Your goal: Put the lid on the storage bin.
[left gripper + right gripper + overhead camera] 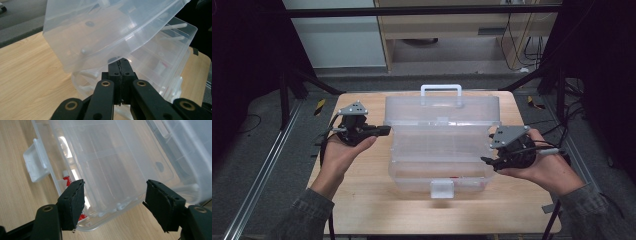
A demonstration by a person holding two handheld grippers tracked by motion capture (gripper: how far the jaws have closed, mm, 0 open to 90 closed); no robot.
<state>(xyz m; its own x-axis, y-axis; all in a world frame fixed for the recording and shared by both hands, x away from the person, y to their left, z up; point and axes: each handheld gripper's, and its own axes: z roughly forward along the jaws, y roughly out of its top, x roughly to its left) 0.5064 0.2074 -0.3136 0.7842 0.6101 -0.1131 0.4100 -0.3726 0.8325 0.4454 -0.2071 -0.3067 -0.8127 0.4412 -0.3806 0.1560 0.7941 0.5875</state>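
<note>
Nearest to us, our two hands come in from the table's near edge, one at each end of the clear plastic box (439, 160), which sits mid-table with its long axis running left to right. Our right gripper (493, 161) has its jaws spread wide just off the box's right end; in the right gripper view the tray rim (100, 215) lies between and ahead of those jaws, so a short push inward would bracket it. Our left gripper (384, 131) points right, jaws pressed together, its tip at the left edge of the raised lid (105, 32). We cannot tell whether it pinches plastic or merely touches. Both hands are about equally close. Farther back stands the lid's handle (441, 90). A small red-and-white item (66, 178) lies inside; no writing is legible.
</note>
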